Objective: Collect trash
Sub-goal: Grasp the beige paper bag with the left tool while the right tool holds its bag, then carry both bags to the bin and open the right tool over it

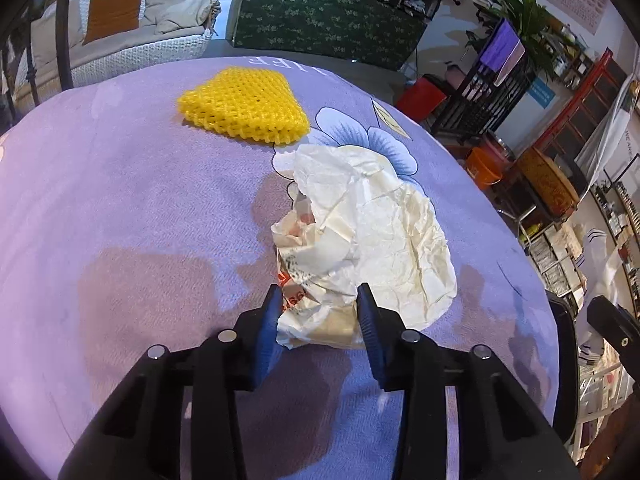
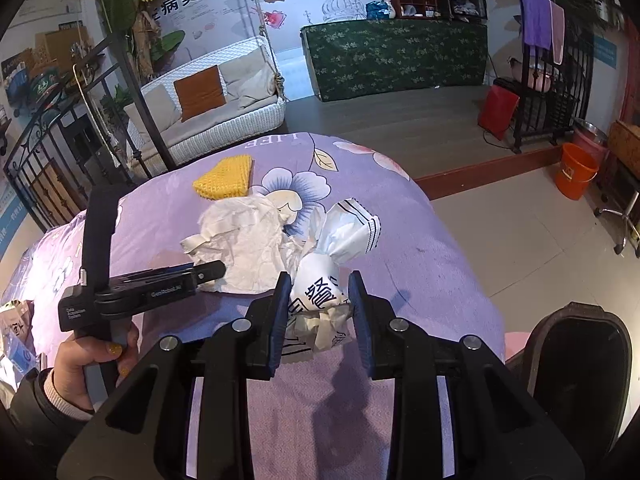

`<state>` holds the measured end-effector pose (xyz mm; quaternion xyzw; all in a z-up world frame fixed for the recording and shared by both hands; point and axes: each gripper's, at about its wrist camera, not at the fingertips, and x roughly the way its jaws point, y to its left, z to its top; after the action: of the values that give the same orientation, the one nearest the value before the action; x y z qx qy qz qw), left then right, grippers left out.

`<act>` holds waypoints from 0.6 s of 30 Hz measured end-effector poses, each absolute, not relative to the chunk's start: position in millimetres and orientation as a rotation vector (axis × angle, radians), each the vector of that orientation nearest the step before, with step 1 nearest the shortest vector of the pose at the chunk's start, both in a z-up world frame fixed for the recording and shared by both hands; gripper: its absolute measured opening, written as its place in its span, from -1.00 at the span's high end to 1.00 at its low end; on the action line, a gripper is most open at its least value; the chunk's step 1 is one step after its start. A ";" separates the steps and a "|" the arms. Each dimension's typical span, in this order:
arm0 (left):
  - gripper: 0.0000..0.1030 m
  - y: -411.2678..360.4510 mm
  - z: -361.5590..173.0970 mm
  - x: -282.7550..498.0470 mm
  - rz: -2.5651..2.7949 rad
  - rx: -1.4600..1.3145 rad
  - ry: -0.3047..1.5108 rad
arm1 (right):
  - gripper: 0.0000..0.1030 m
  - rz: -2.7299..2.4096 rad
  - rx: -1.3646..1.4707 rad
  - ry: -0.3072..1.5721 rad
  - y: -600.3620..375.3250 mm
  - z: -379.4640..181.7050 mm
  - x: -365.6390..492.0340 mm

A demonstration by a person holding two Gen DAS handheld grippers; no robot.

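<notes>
A: Trash, item one: the crumpled paper wrapper (image 1: pixel 360 224), cream-white with red print at its near edge, lies on the purple floral cloth (image 1: pixel 120 208) covering the table. Its near end sits between the two blue-padded fingers of the left gripper (image 1: pixel 319 300).

B: State of that claw?

A: Both pads press against the bunched paper, so it is clamped on the wrapper. The wrapper's far part rests on the cloth.

B: Trash, item two?

A: The white plastic packet (image 2: pixel 340 248), printed with black characters and stripes, lies just right of the wrapper in the right wrist view, its far end tilted up. Scraps of crumpled paper sit under its near end. The right gripper (image 2: pixel 319 284) has its fingers closed against the packet's near end, one on each side: gripping the packet.

B: Other labelled parts?

A: The yellow mesh pad (image 1: pixel 244 106), folded, lies far and left of the wrapper, close to it but apart. In the right wrist view the left gripper enters from the left, held by a hand (image 2: pixel 86 364) in a dark sleeve with yellow-painted nails, its fingertips at the wrapper's near left edge. A black bin (image 2: pixel 576 356) stands at the near right, off the table's edge.

B: Background?

A: A white wicker swing seat (image 2: pixel 224 120) with an orange cushion at far left; an orange bucket (image 2: pixel 576 170) on the floor at far right.
</notes>
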<state>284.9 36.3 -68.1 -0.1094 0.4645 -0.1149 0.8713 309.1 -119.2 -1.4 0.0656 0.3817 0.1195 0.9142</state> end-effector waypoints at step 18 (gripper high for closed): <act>0.42 84.1 -10.9 176.0 -0.139 -0.252 0.761 | 0.41 0.207 0.136 0.732 -135.5 3.6 260.7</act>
<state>176.0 84.1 -10.9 -0.1227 0.3699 -0.0676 0.9184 260.7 -135.5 3.6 0.0664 0.3571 0.1008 0.9262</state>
